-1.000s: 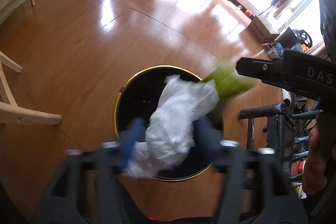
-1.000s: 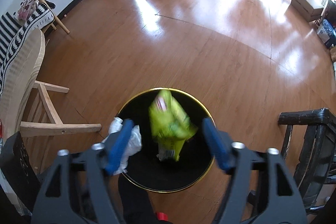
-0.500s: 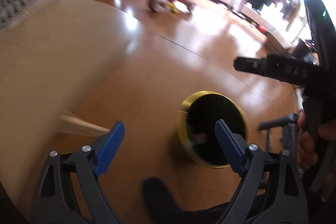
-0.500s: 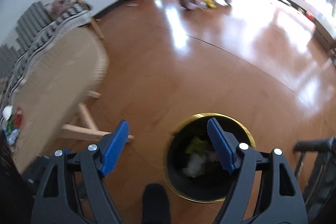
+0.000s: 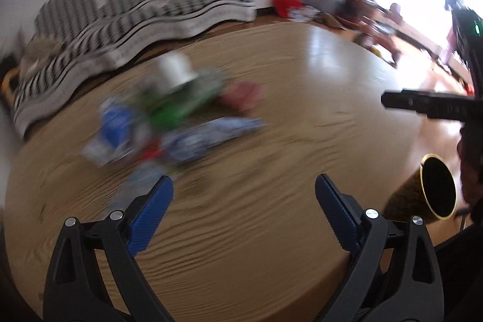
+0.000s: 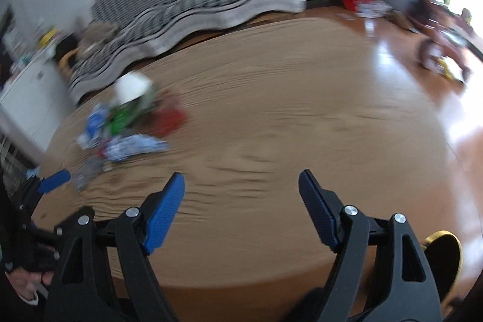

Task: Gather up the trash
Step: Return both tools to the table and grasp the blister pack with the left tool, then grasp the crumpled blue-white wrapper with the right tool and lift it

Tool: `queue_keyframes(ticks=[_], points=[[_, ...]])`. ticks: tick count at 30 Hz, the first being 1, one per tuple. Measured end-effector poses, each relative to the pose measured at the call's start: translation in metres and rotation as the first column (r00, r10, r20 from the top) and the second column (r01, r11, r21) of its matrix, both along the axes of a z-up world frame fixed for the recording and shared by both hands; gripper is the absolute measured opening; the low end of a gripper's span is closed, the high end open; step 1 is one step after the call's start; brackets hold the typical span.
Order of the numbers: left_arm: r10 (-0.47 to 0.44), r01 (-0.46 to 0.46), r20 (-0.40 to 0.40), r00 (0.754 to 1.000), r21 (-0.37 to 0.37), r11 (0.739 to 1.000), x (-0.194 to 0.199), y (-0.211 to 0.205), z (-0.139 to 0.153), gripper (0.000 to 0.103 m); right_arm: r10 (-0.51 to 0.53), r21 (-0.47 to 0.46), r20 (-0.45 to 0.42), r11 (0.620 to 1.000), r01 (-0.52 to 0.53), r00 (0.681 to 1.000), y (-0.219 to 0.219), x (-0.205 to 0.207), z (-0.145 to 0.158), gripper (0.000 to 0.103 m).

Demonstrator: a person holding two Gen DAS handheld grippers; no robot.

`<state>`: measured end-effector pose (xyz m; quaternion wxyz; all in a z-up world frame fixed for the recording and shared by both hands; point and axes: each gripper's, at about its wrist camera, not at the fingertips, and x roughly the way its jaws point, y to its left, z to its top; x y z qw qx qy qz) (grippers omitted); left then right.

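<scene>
A blurred pile of trash (image 5: 169,122) lies on the round wooden table (image 5: 286,141): blue wrappers, a green packet, a red packet and a white cup (image 5: 176,70). It also shows in the right wrist view (image 6: 126,125). My left gripper (image 5: 243,192) is open and empty above the table, short of the pile. My right gripper (image 6: 241,189) is open and empty above the table's near part. The black bin with a gold rim (image 5: 437,189) stands on the floor right of the table, and shows in the right wrist view (image 6: 446,255).
A striped sofa (image 5: 120,17) runs along the wall behind the table. A red bag (image 5: 283,2) and toys lie on the floor at the back right. The other gripper's body (image 5: 434,104) reaches in from the right.
Both grippers let go of the white paper and the green packet over the bin, then swung up and left from the bin to the table with the trash pile.
</scene>
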<state>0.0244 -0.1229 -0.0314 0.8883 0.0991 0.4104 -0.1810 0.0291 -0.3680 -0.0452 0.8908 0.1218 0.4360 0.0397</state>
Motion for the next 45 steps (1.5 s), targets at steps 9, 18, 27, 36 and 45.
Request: queue_keyframes(ticks=[9,18,27,36,45], points=[[0.071,-0.071,-0.035,0.997,0.002,0.997,0.033,0.106,-0.024,0.092,0.253,-0.103,0.025,0.963,-0.249,0.967,0.140,0.054,-0.015,0.076],[0.037,-0.034,-0.060,0.998,0.058,0.998,0.054,0.125,-0.064,0.092,0.405,-0.267,-0.012,0.880,-0.393,0.914,0.185,0.088,-0.053,0.079],[0.040,-0.037,-0.102,0.994,0.029,0.999,0.079,0.126,-0.078,0.090,0.448,-0.293,-0.040,0.849,-0.439,0.893,0.201,0.115,-0.077,0.083],[0.038,-0.032,-0.111,0.993,0.048,0.998,0.071,0.116,-0.076,0.037,0.454,-0.261,-0.048,0.854,-0.450,0.890,0.209,0.121,-0.073,0.038],[0.039,-0.033,-0.114,0.993,0.060,0.998,0.057,0.103,-0.060,0.033,0.450,-0.202,-0.032,0.872,-0.446,0.893,0.202,0.101,-0.057,0.027]])
